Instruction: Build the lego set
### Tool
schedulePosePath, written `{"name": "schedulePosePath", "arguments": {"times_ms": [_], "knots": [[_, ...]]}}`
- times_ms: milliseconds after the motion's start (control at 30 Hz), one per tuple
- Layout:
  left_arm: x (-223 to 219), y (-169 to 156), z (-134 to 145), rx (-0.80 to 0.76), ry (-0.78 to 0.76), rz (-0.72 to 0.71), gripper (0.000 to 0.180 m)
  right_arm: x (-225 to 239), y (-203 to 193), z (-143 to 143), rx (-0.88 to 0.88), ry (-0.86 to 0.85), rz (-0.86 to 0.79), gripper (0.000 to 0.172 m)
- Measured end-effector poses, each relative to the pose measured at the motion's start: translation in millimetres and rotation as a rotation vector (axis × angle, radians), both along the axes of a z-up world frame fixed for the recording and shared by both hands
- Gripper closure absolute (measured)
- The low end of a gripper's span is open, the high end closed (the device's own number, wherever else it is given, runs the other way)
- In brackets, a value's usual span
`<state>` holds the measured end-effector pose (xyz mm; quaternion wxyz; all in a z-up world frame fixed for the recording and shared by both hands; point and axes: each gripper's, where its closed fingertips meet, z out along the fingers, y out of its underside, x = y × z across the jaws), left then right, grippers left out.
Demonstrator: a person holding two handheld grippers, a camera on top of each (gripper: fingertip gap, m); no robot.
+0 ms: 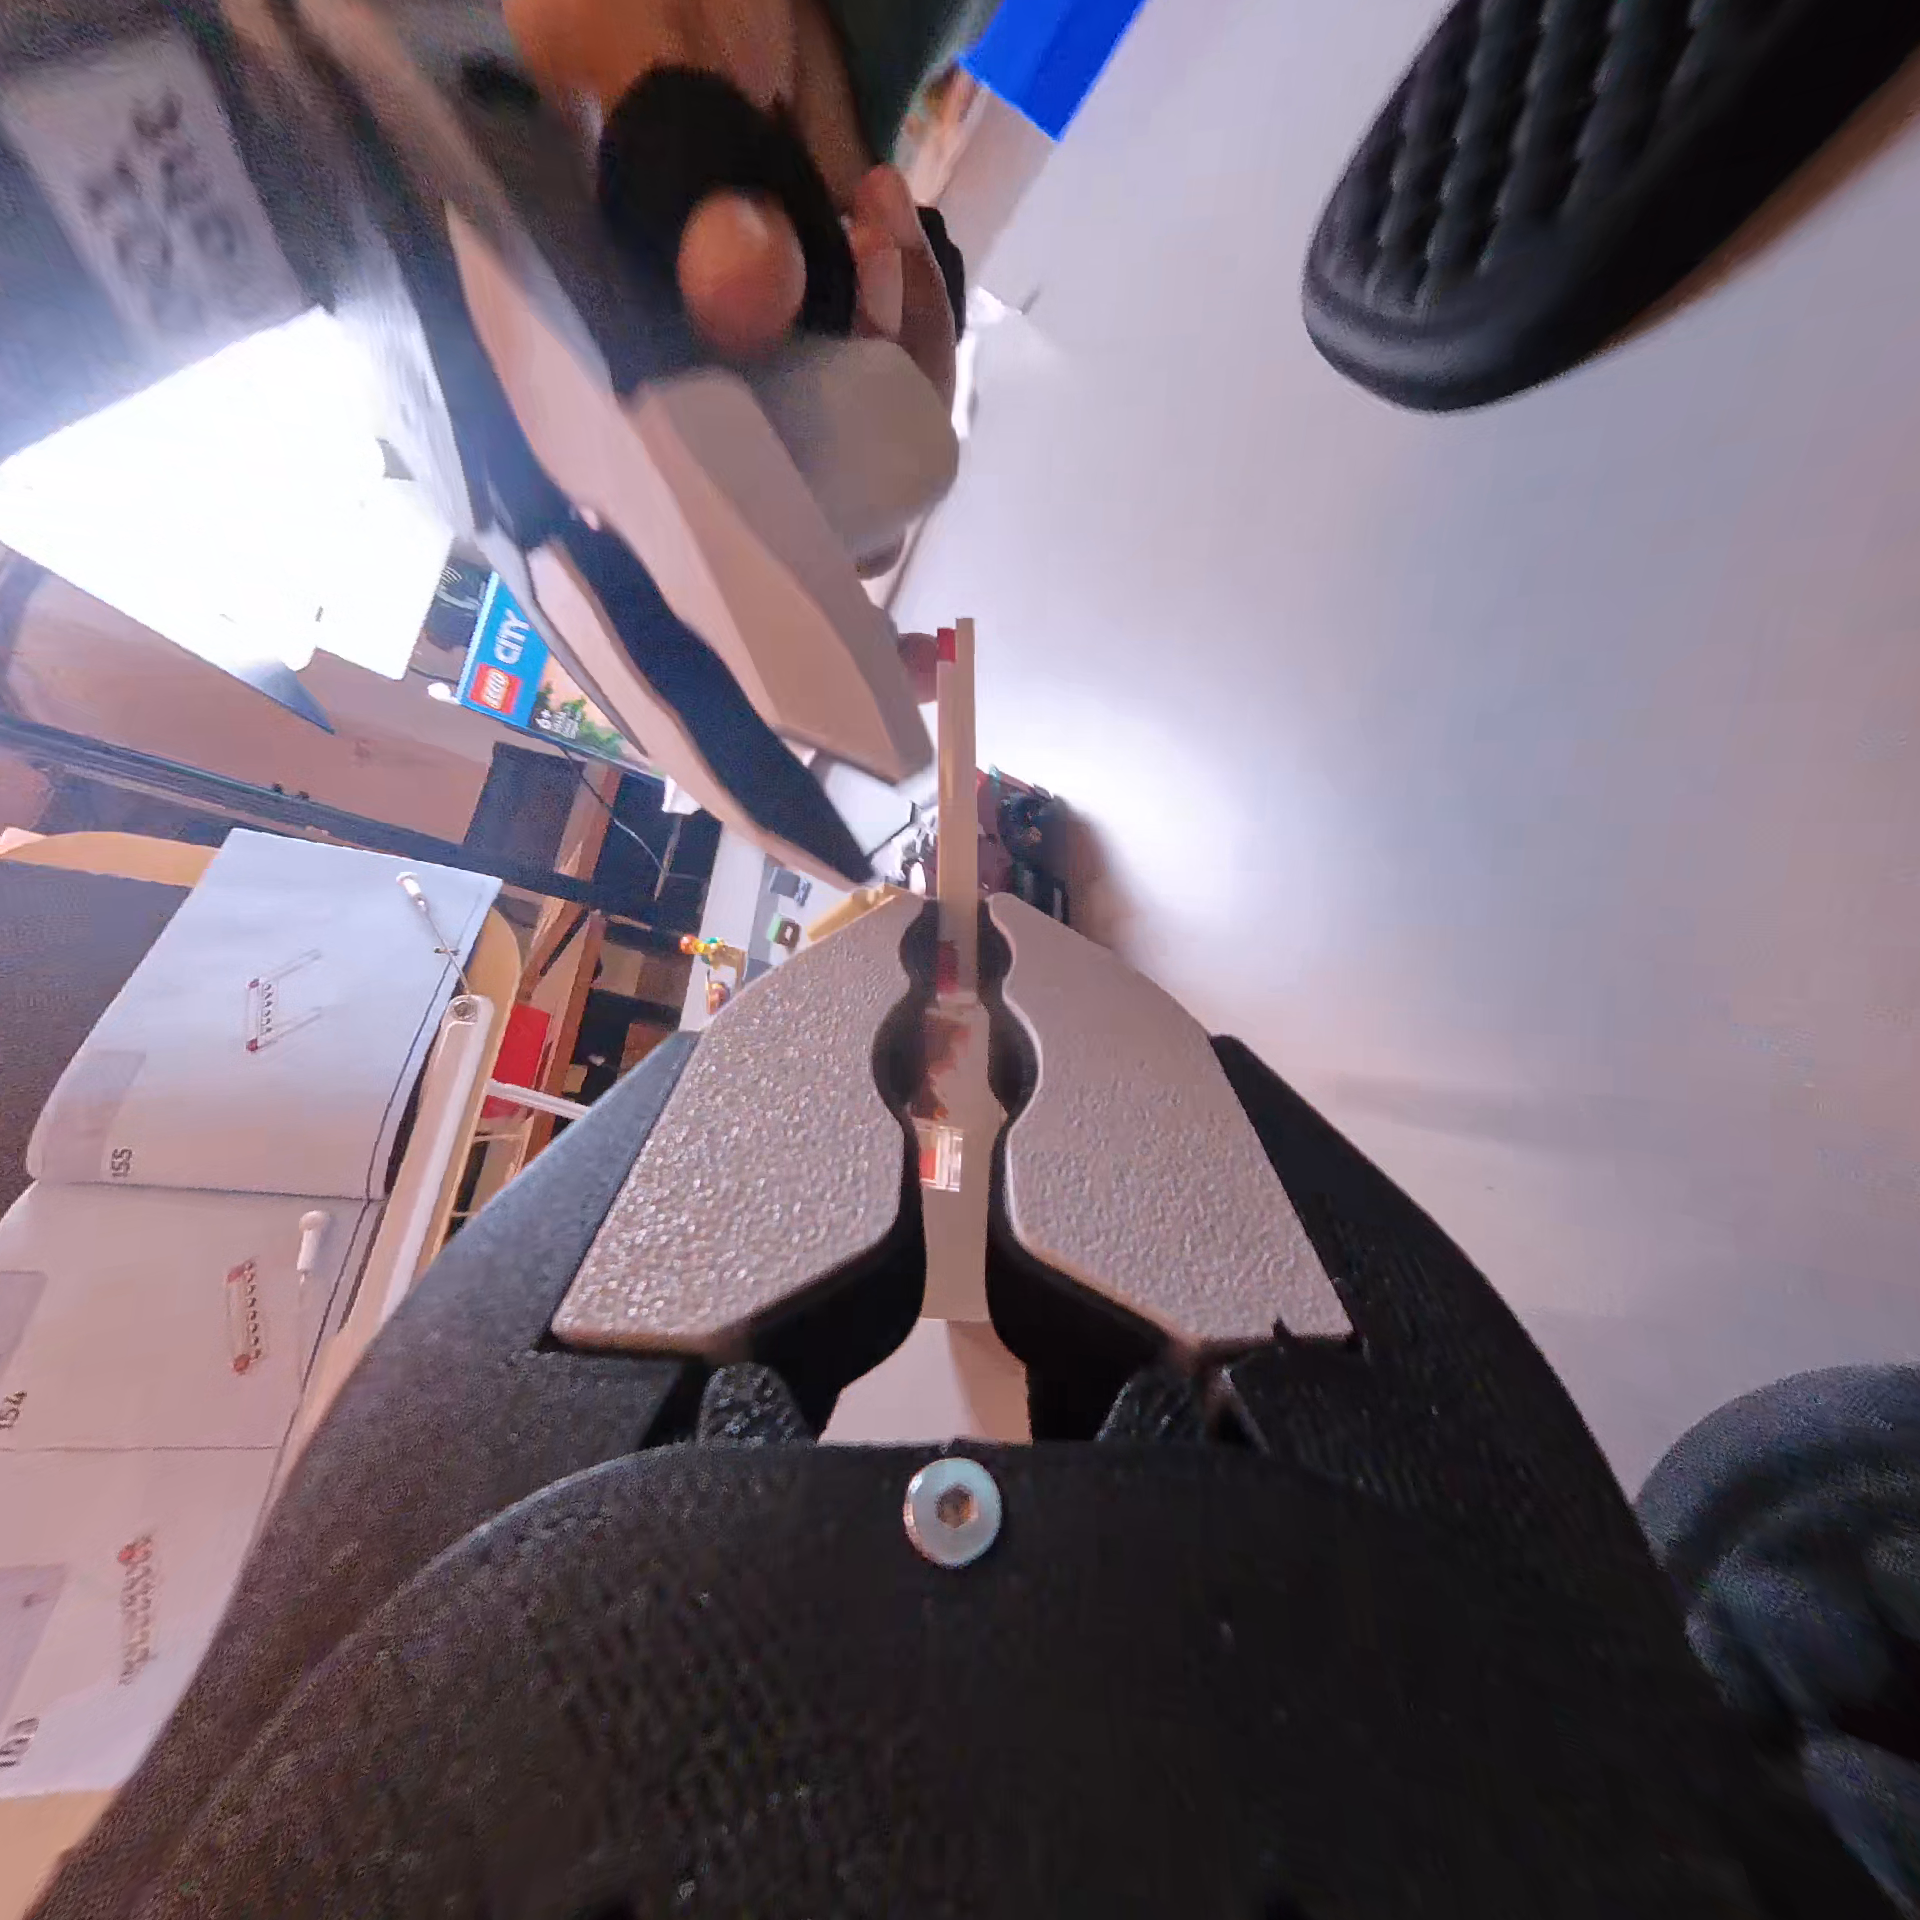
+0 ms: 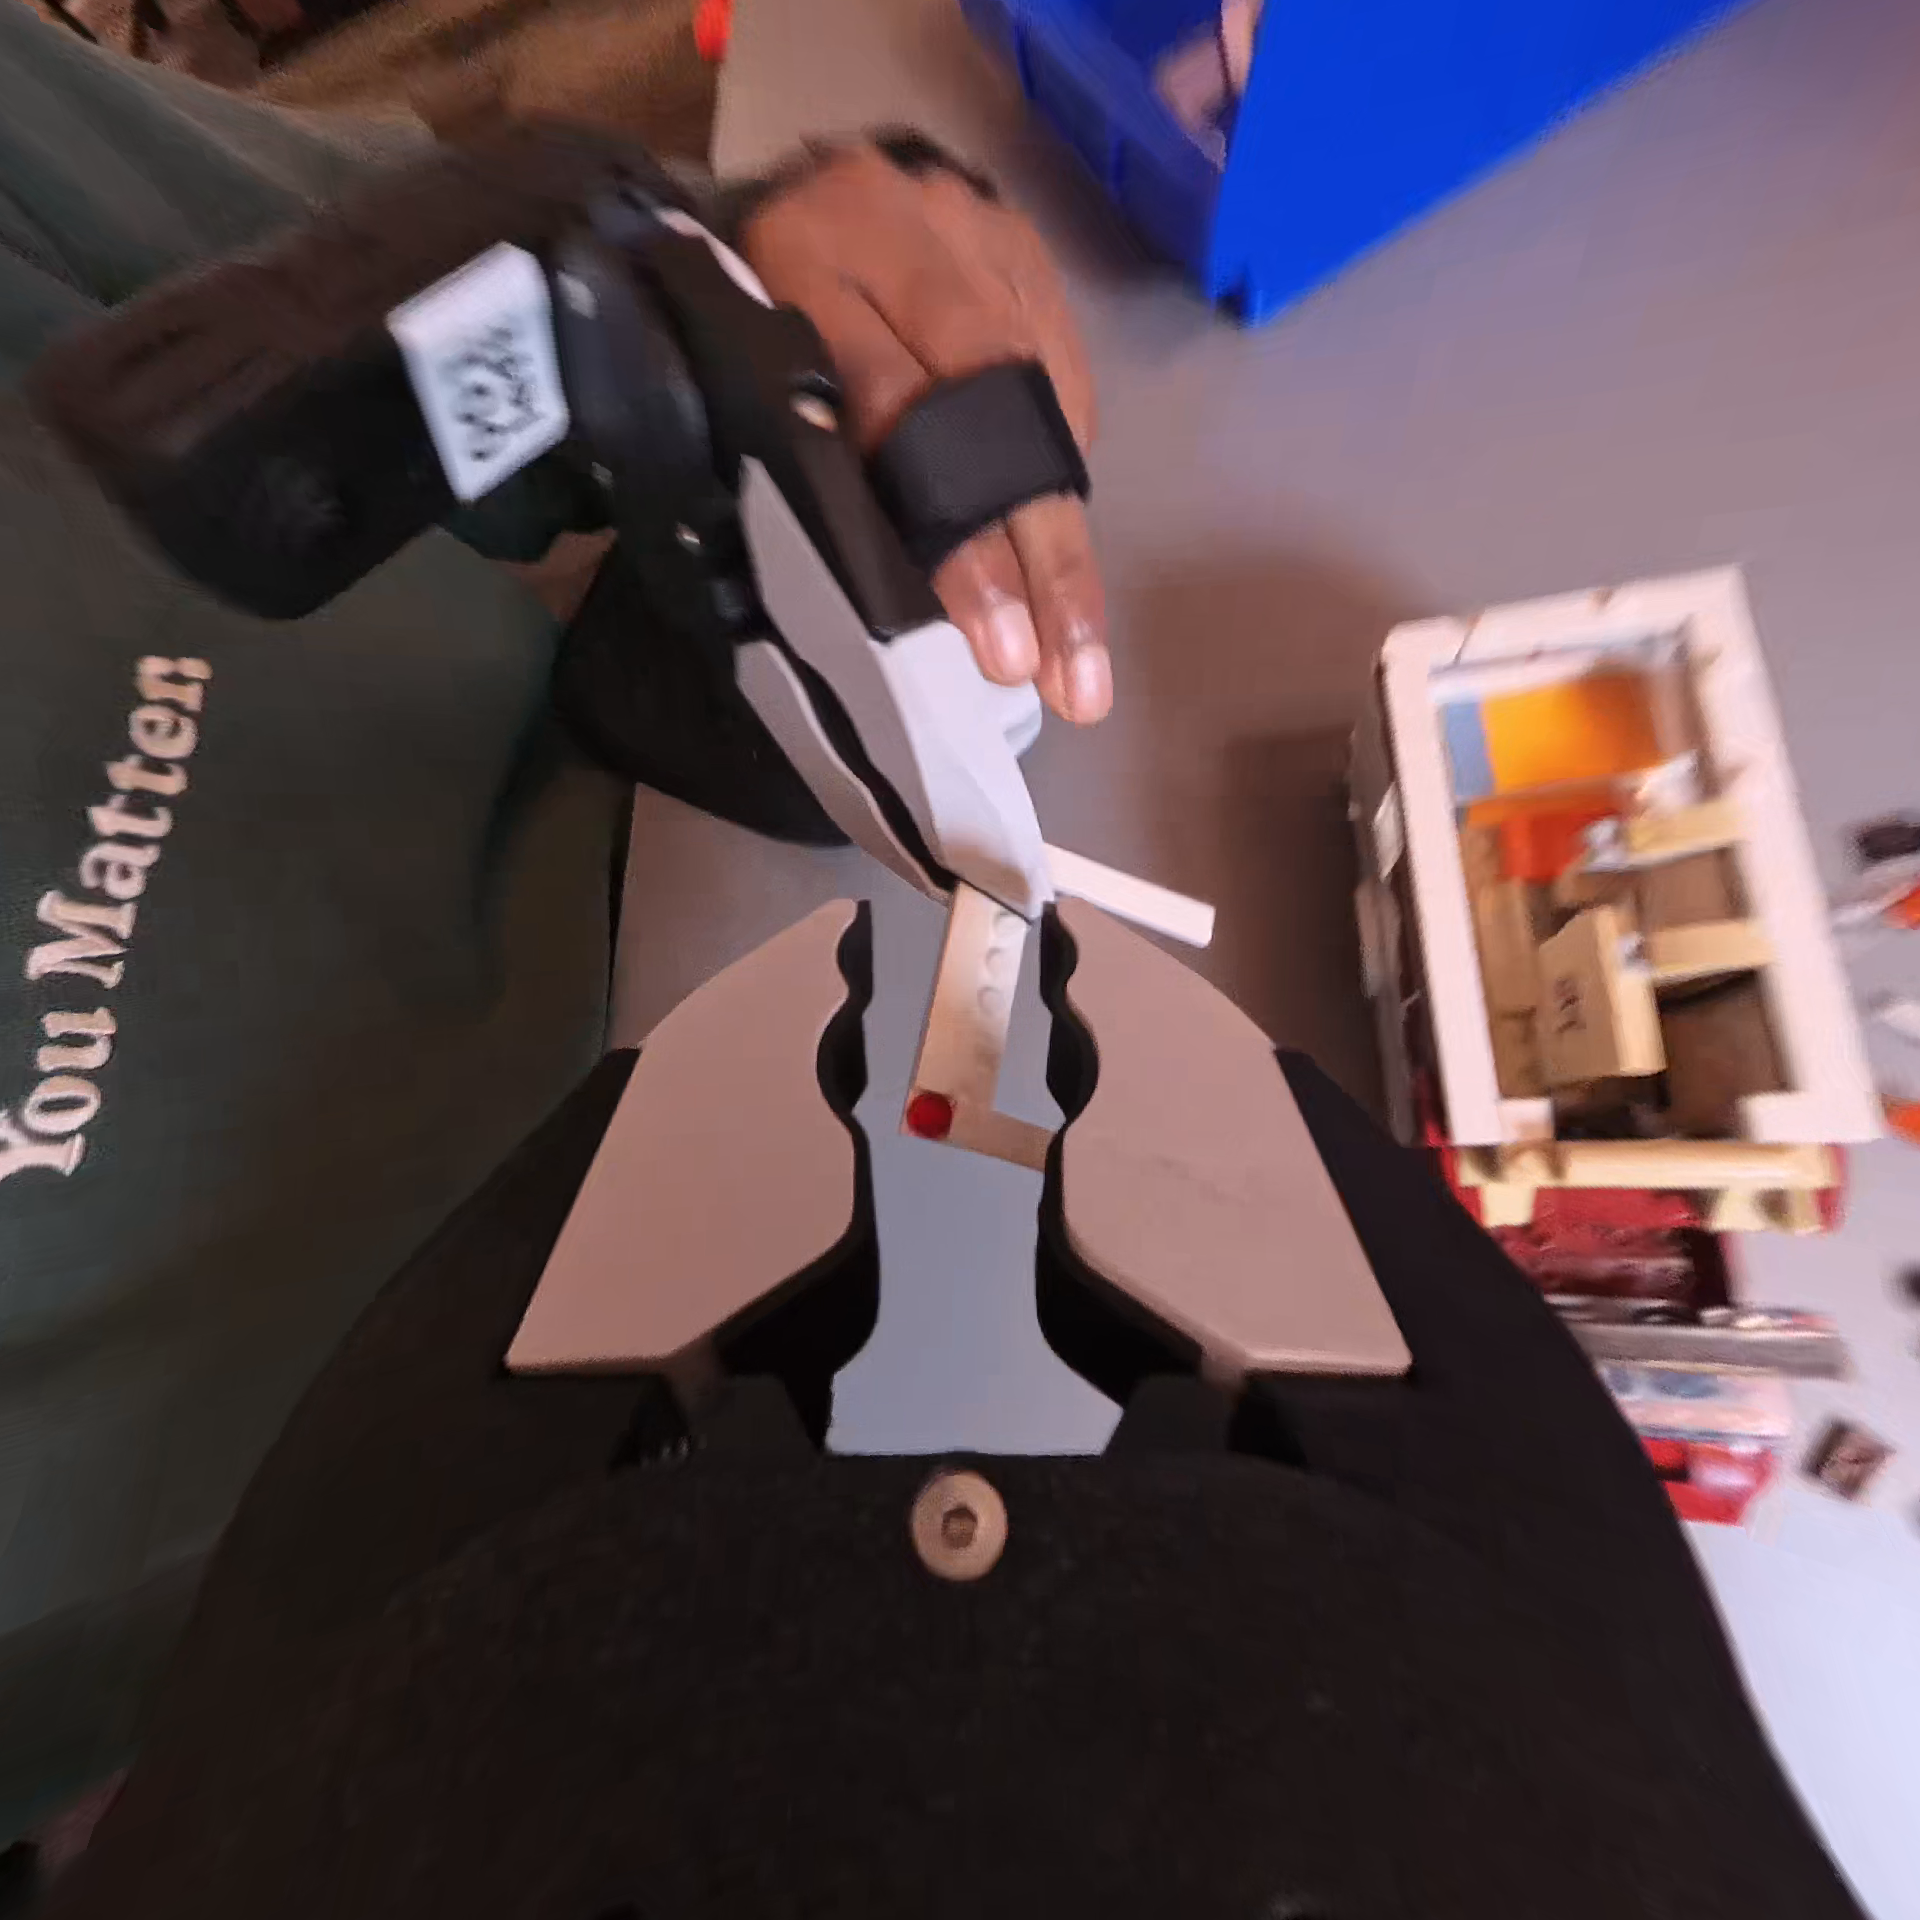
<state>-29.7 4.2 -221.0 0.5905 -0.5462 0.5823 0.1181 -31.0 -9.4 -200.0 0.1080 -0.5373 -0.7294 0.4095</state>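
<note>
My left gripper (image 1: 956,914) is shut on a thin white brick plate (image 1: 956,790), seen edge on, with small red pieces along its side. In the right wrist view the same plate (image 2: 982,997) is an angled white frame with a red round stud (image 2: 928,1114) at its corner. The left gripper (image 2: 997,883) pinches its far end there. My right gripper (image 2: 951,914) is open around the frame. Its left pad stands clear of it and its right pad lies against the frame's edge. The right gripper also shows, blurred, in the left wrist view (image 1: 883,821).
A white-walled brick building (image 2: 1413,831) stands on the grey table (image 2: 1299,468) to the right, with loose pieces around it. A blue bin (image 2: 1351,135) is at the back. An open instruction booklet (image 1: 260,1039) lies to the left. A person's green sleeve (image 2: 208,831) is close. My two grippers' fingertips are within a few centimetres of each other.
</note>
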Motion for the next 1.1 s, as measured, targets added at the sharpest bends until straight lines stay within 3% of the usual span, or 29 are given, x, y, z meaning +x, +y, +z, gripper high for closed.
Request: {"name": "schedulePosePath", "arguments": {"times_ms": [167,267,367,600,867,933,1100], "knots": [[-4.2,-6.5,24.6,-0.047,-0.228,-0.086,0.174,19.5,0.2,52.1,0.345,0.423,0.094,0.132],[-4.9,-15.1,43.1,-0.071,-0.376,-0.171,0.174,27.5,-1.1,47.5,0.576,0.539,0.099,0.135],[-1.9,-22.0,53.3,-0.087,-0.451,-0.231,0.174,24.5,-10.4,45.3,0.680,0.629,0.088,0.145],[4.3,-25.1,52.4,-0.122,-0.476,-0.264,0.174,17.5,-17.4,51.1,0.711,0.673,0.101,0.165],[0.6,-19.6,43.1,-0.170,-0.454,-0.226,0.172,14.4,-17.5,40.2,0.726,0.613,0.117,0.166],[-0.3,-17.3,42.5,-0.156,-0.428,-0.199,0.165,12.2,-16.0,37.1,0.746,0.604,0.106,0.166],[0.3,-15.9,37.1,-0.130,-0.347,-0.158,0.174,8.2,-16.8,35.4,0.787,0.615,0.092,0.166]]}}
